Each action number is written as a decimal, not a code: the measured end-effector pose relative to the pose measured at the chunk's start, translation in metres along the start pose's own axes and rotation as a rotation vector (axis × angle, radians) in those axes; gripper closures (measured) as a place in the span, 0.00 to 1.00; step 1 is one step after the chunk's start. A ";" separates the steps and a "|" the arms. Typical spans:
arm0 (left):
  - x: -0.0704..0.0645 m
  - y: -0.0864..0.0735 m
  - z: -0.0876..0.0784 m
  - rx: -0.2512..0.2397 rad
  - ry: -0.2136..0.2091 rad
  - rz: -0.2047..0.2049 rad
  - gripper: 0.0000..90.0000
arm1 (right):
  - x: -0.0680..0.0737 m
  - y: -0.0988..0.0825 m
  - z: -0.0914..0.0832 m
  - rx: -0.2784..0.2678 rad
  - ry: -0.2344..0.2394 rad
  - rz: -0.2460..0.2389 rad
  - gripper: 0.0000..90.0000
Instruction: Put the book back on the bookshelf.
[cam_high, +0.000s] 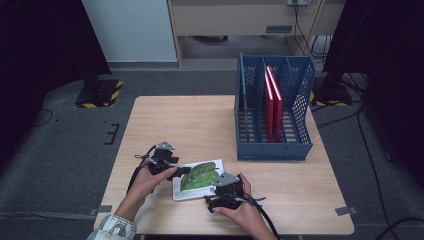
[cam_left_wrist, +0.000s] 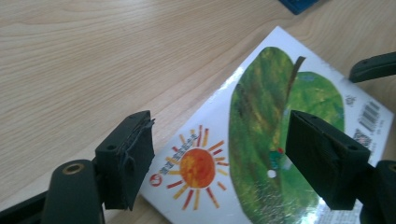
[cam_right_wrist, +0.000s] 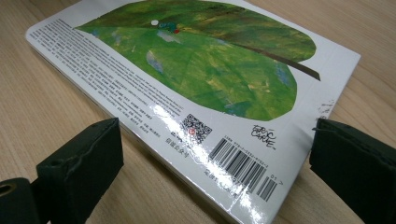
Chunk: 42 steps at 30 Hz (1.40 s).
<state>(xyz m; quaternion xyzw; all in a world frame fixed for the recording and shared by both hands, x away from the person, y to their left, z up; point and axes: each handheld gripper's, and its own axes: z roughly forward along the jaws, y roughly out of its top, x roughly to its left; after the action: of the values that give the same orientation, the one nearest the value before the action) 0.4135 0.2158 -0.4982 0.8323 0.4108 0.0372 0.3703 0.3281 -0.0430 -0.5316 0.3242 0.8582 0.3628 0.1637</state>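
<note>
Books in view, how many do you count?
3: the leaf-cover book flat on the table between the grippers, two red books upright in the blue rack. Its walls may hide more.

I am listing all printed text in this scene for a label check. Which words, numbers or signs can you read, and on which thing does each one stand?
"ERIC CARLE": hand-lettered signature on the white glossy book with the green leaf picture, above its barcode.
Barcode digits: too small to read.
QR code and the small lines beside it: not legible.
Text block along the cover's left edge: too blurred.
Characters by the red logo under the orange sun: too blurred.
</note>
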 end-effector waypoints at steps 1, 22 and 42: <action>0.001 -0.001 0.000 -0.001 0.007 0.000 0.24 | 0.000 0.000 0.000 0.003 0.003 0.004 0.04; 0.008 -0.017 0.005 0.075 0.026 -0.033 0.25 | -0.003 -0.007 -0.001 0.045 0.022 0.052 0.05; 0.011 -0.014 0.008 0.037 0.046 -0.014 0.29 | 0.007 -0.008 -0.002 0.039 0.037 0.039 0.07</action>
<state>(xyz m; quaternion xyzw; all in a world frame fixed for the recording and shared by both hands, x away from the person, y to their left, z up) 0.4148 0.2247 -0.5154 0.8350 0.4256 0.0461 0.3457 0.3181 -0.0439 -0.5361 0.3374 0.8615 0.3550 0.1343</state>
